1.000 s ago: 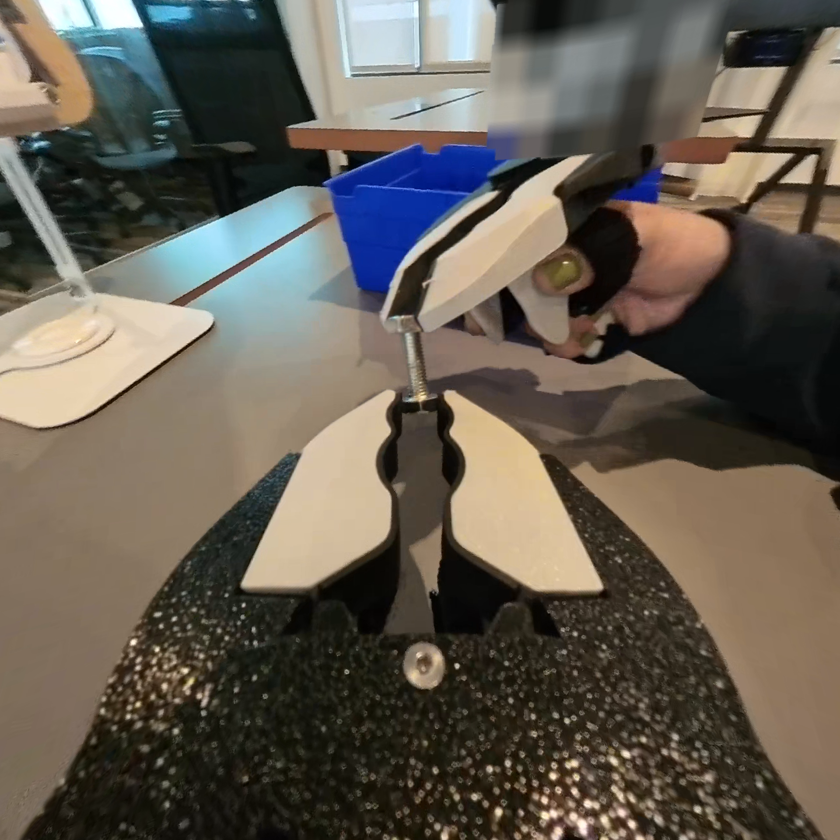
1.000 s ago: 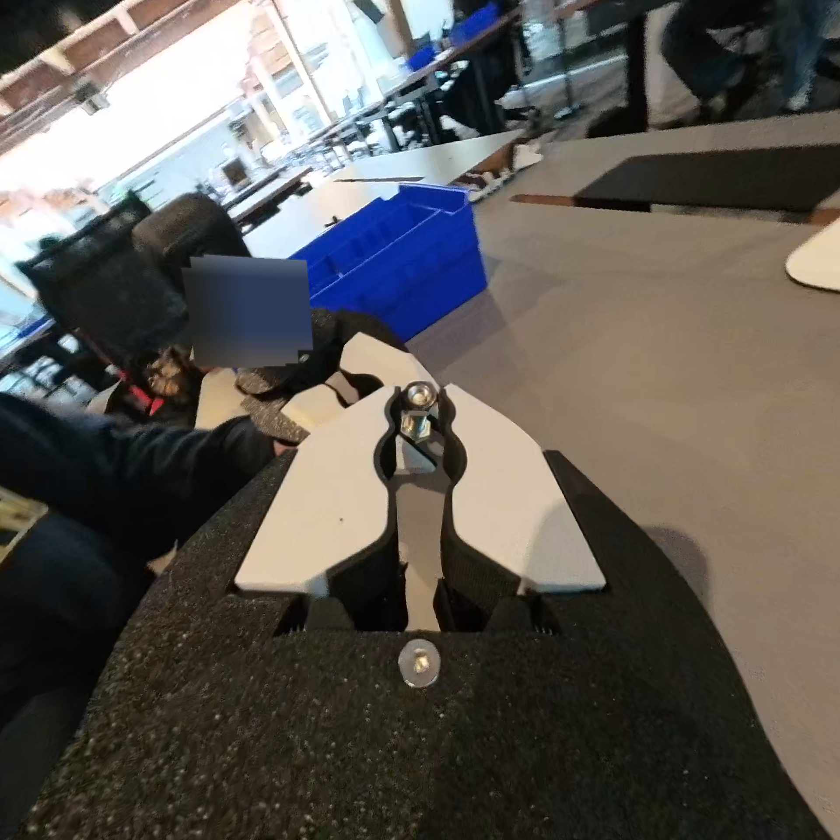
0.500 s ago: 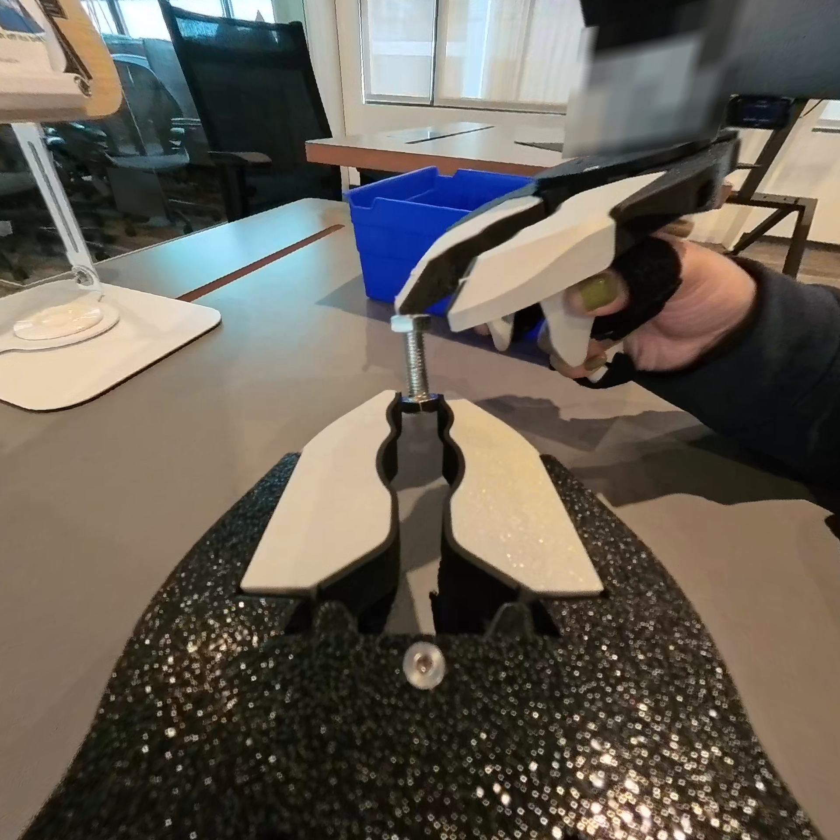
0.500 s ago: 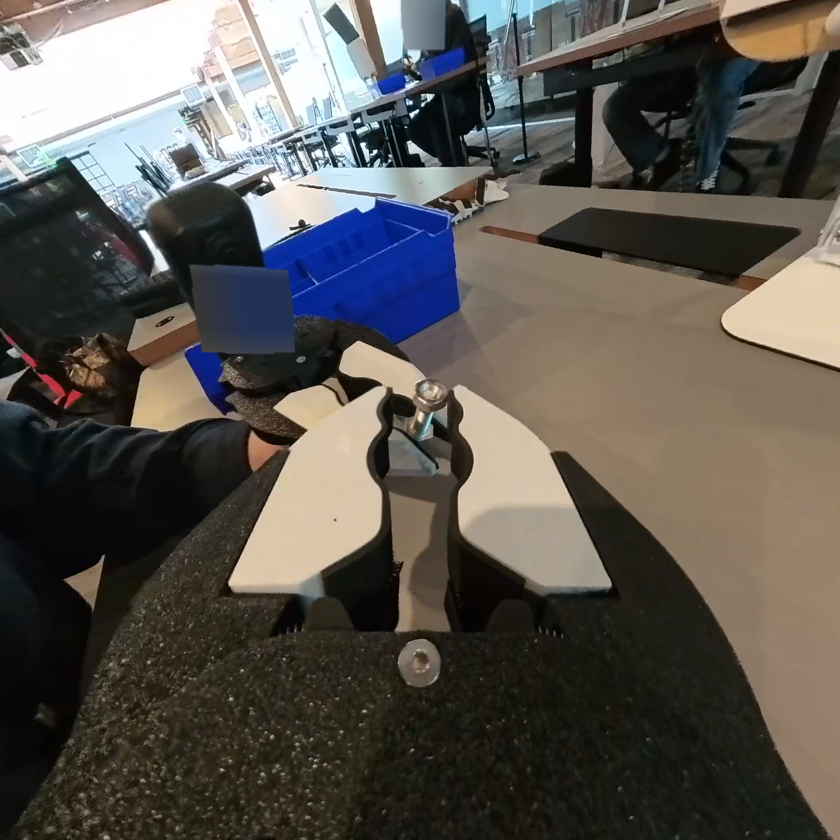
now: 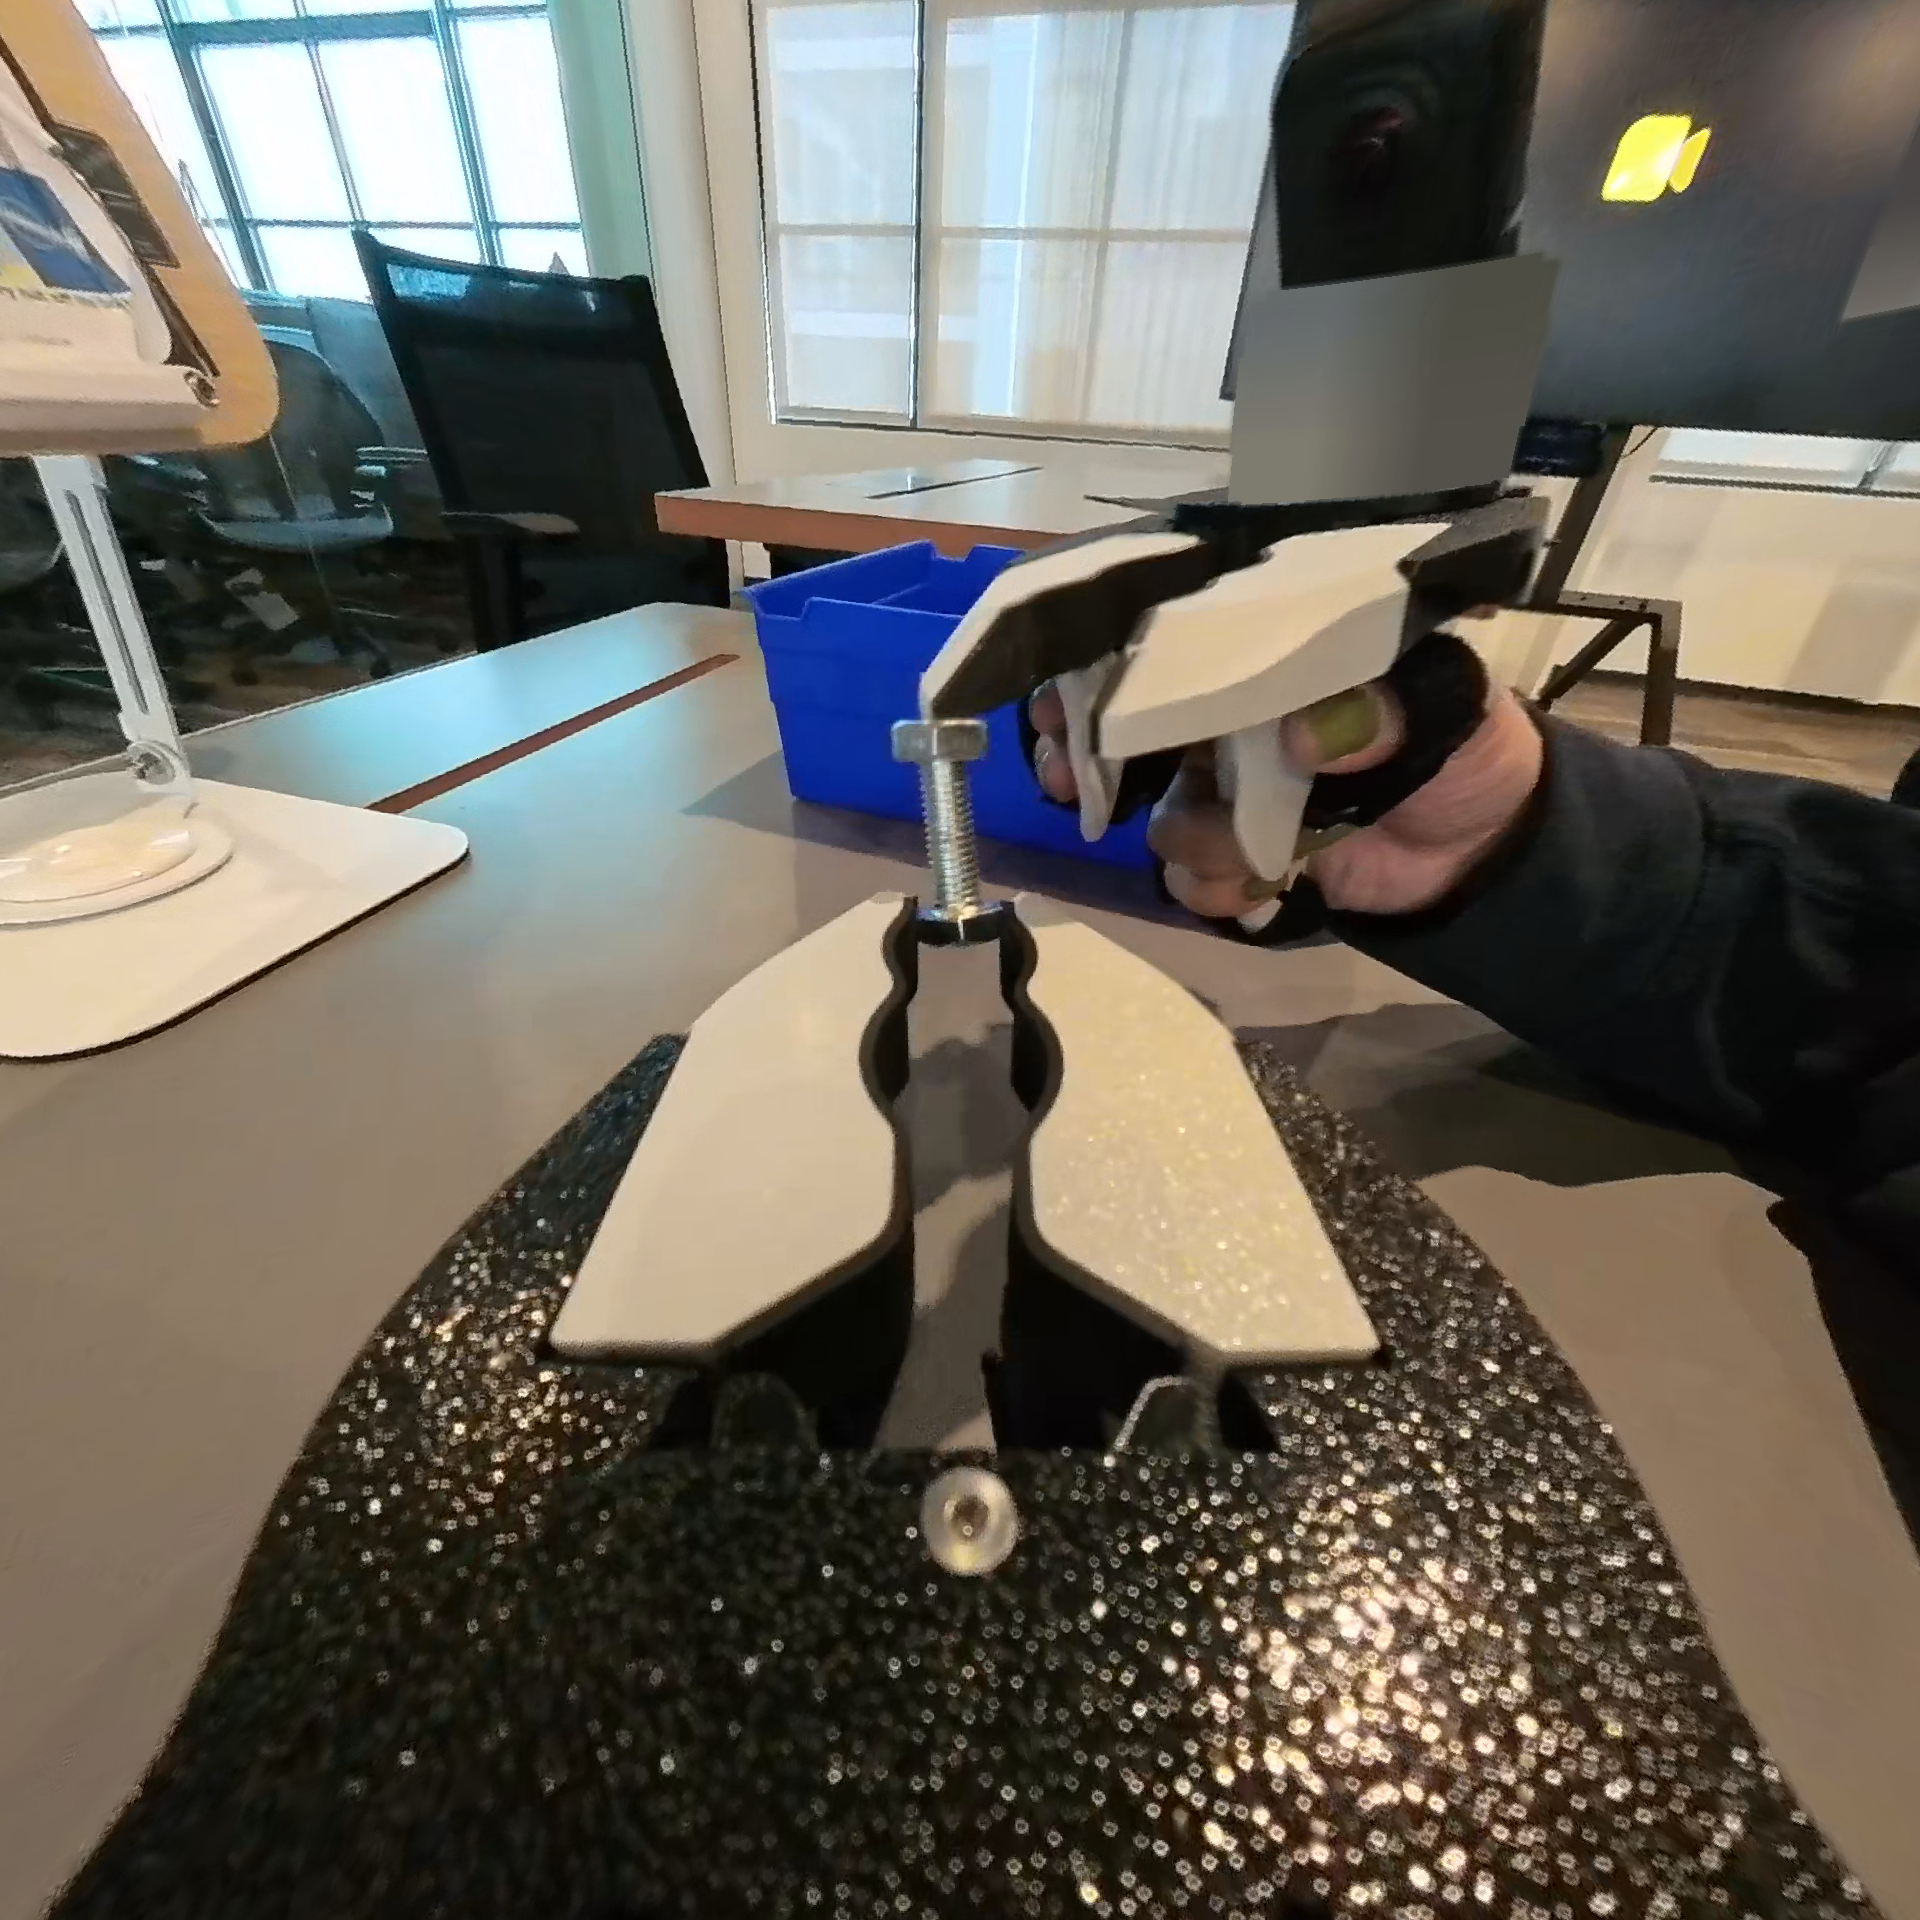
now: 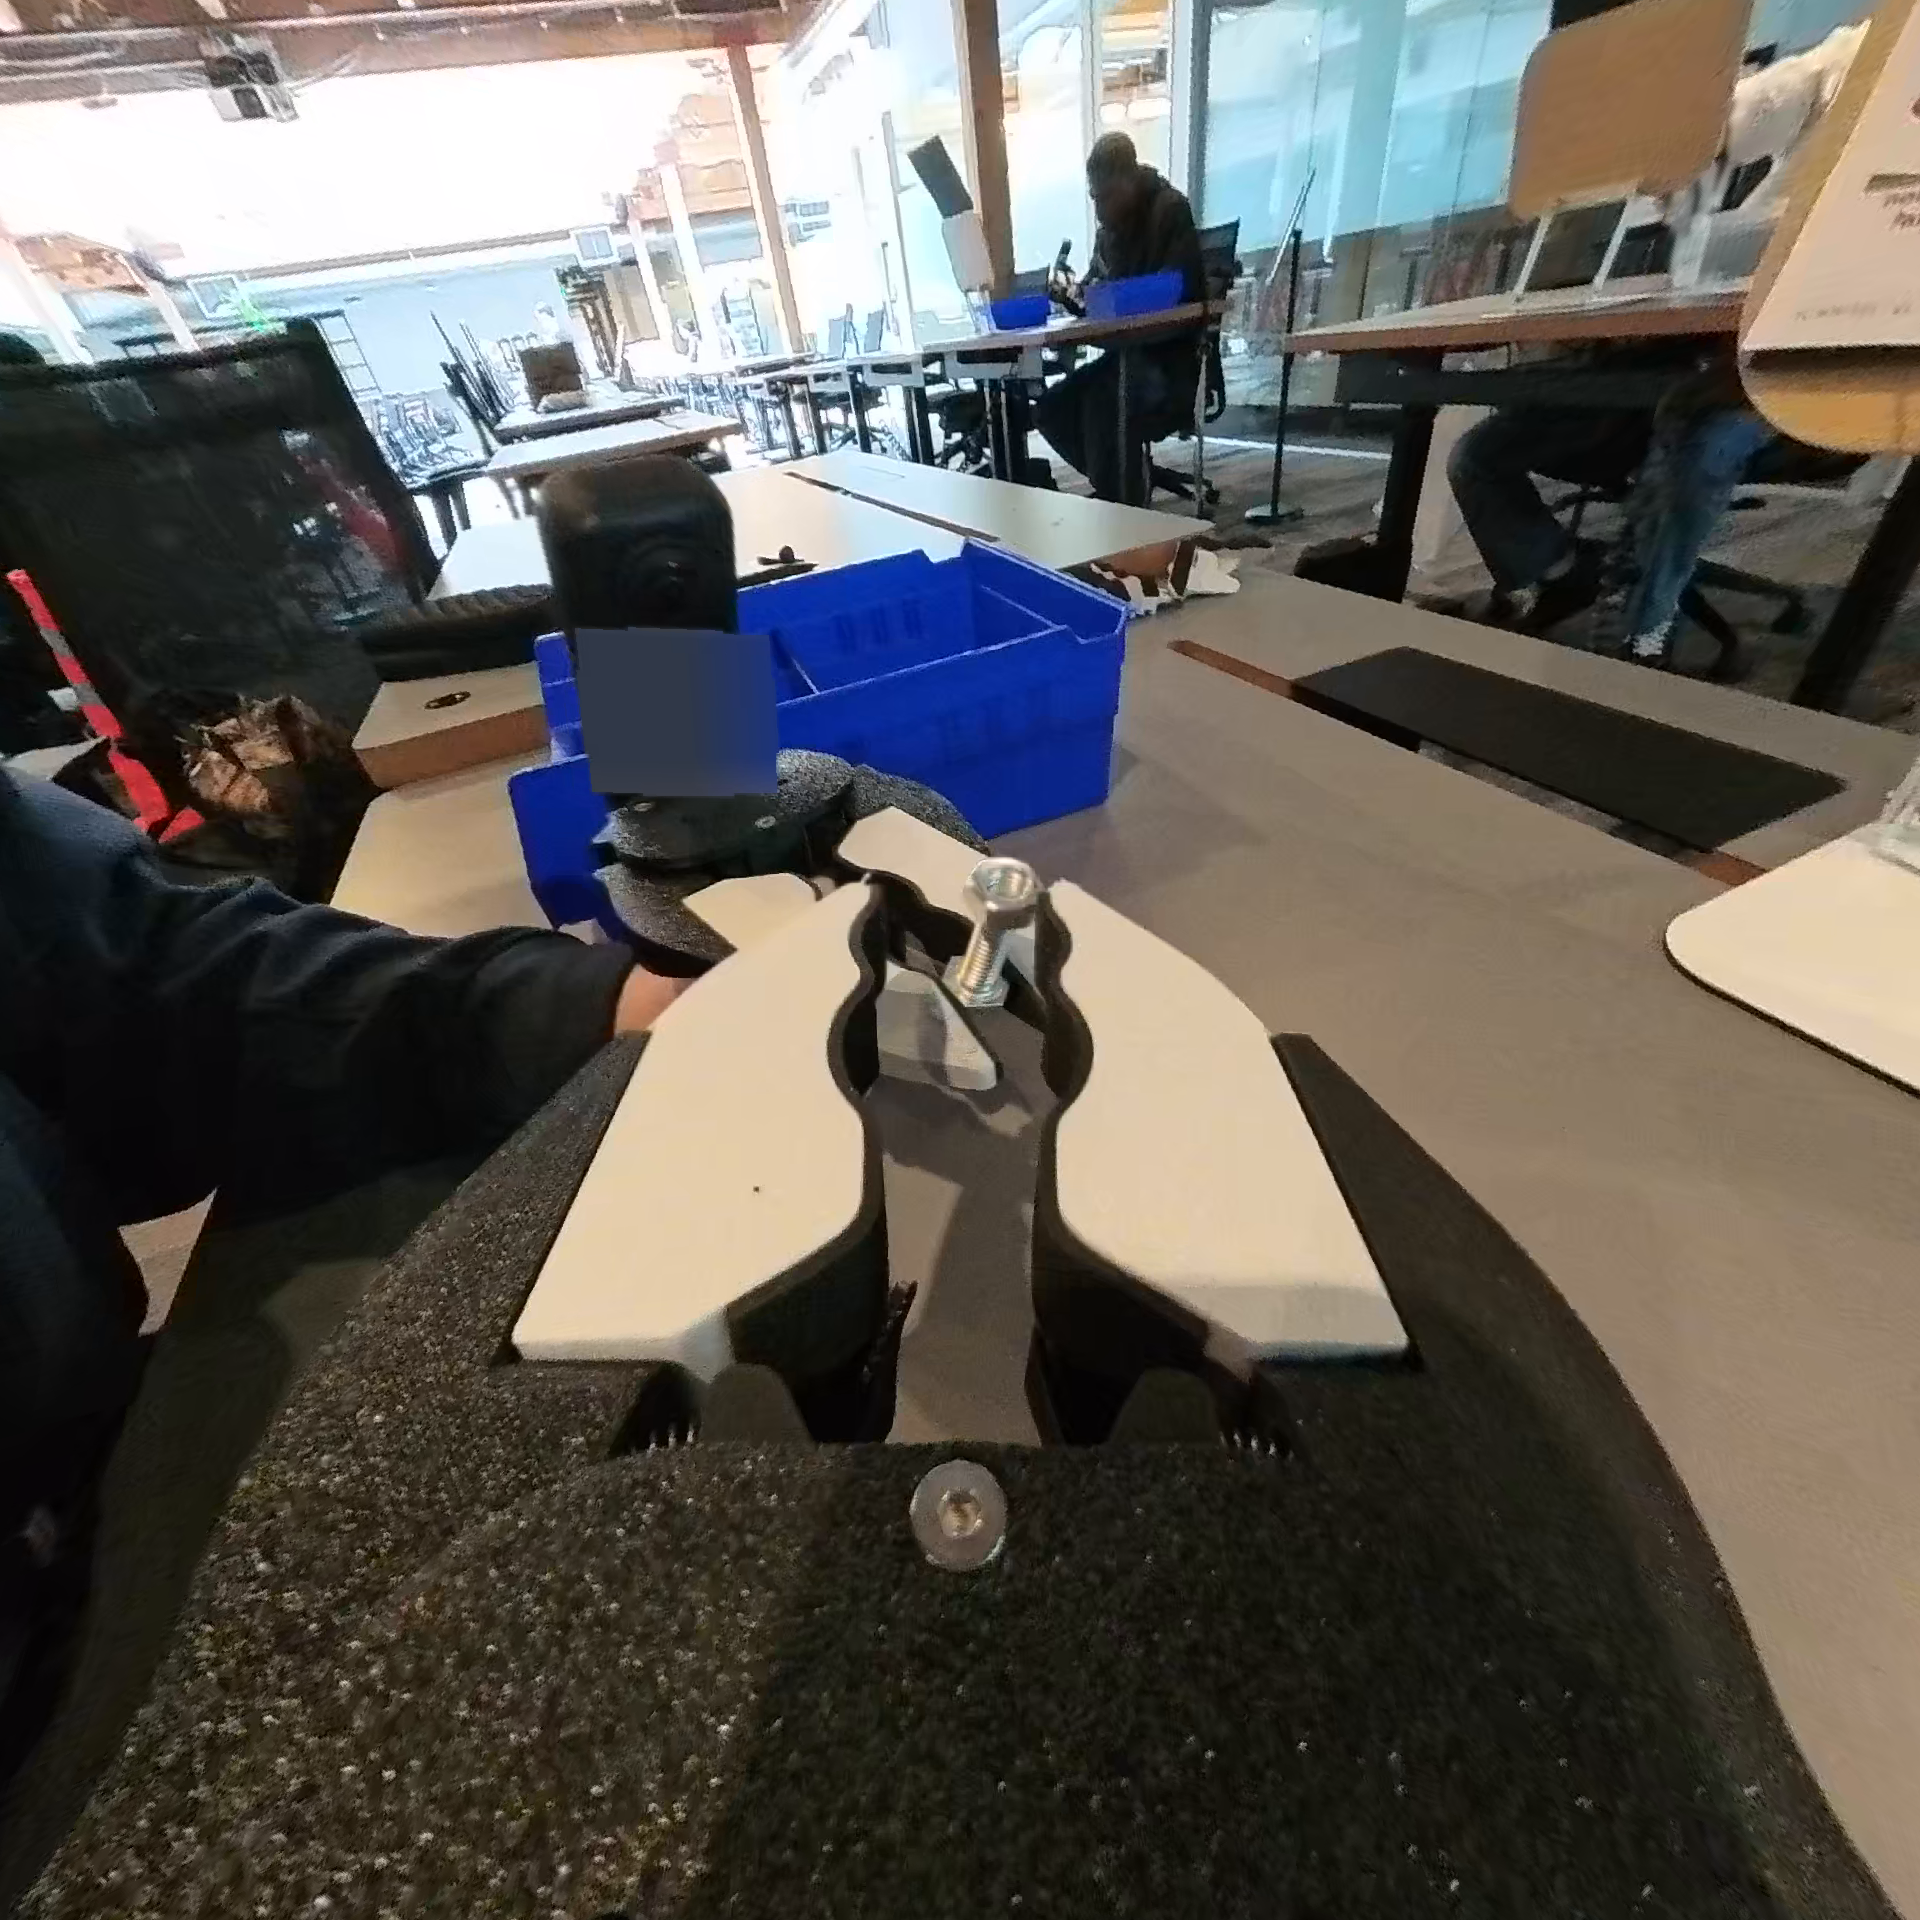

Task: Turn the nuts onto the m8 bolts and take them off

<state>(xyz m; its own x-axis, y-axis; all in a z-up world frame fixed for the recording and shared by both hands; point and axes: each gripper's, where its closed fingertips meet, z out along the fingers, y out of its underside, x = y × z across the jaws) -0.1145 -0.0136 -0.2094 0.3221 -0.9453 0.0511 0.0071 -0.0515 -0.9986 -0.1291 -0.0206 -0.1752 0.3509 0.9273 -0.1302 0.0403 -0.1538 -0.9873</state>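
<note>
Released by the spread right gripper, bolt stands in left gripper-clamped nut.

A broad grey table with a thin brown strip let into its top carries everything here. A blue bin sits at about twelve o'clock, a white stand base at ten o'clock, and a black mat further off.
</note>
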